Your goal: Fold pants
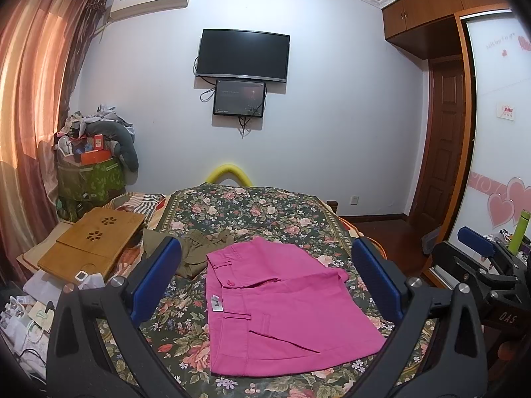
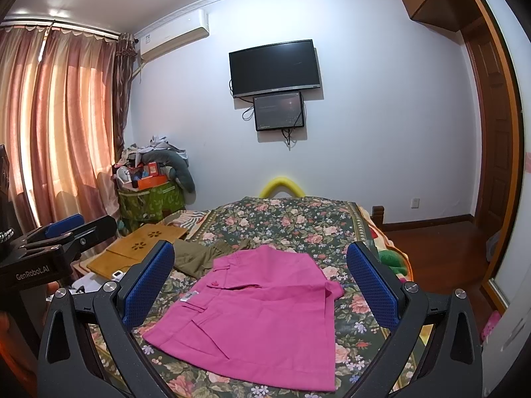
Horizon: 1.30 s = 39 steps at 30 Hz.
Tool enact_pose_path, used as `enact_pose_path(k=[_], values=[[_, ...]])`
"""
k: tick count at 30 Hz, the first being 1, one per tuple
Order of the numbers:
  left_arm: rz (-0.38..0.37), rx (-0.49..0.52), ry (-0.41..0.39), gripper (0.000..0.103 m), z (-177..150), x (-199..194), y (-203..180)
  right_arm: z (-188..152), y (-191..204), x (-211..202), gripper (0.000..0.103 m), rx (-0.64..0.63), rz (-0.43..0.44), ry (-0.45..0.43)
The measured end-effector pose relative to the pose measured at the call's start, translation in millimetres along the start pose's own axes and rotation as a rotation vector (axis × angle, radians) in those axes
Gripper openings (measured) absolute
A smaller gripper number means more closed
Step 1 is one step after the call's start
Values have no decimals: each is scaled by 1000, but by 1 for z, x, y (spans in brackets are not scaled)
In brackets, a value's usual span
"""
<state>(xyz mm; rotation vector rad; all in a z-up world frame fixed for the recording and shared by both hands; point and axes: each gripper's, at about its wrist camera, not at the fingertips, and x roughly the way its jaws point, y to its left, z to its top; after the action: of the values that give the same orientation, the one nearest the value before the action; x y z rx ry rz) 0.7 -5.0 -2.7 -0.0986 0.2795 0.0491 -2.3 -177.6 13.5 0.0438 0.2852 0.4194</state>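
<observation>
**A:** where are the pink pants (image 1: 282, 305) at?

**B:** folded flat on the floral bedspread (image 1: 252, 212), olive garment (image 1: 195, 252) just behind them. Left gripper (image 1: 265, 282) and right gripper (image 2: 260, 285) both hover above, fingers spread wide, gripping nothing.

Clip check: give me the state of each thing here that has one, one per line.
Pink cotton pants: folded, flat on the bed.
Olive-green garment: crumpled, partly under the pink pants.
Left gripper: jaws open, empty.
Right gripper: jaws open, empty.
Wall-mounted black television: off.
Small screen below: lit.
</observation>
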Motion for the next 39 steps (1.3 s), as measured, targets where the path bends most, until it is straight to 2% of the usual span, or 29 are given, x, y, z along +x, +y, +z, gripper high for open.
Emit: enact_pose_path(k=[18,26,32,34,37,39], values=[[6,-3,2,103,-2,4,0,0,-1,2,103,2,2,5],[6,-7,29,103,-4,17,3,-2,-2,10,103,0,1,21],[30,-18,91,103,-10,46,12,-11,-14,30,103,4,-13,75],[26,-21,131,103,-13,64,18,-15,-20,40,103,6,-19,98],[-28,-37,215,103,-19,96,31,-23,-30,58,103,-7,-42,147],[-16,-42,266,103,-27,118,41,-31,-39,73,103,-18,-52,192]])
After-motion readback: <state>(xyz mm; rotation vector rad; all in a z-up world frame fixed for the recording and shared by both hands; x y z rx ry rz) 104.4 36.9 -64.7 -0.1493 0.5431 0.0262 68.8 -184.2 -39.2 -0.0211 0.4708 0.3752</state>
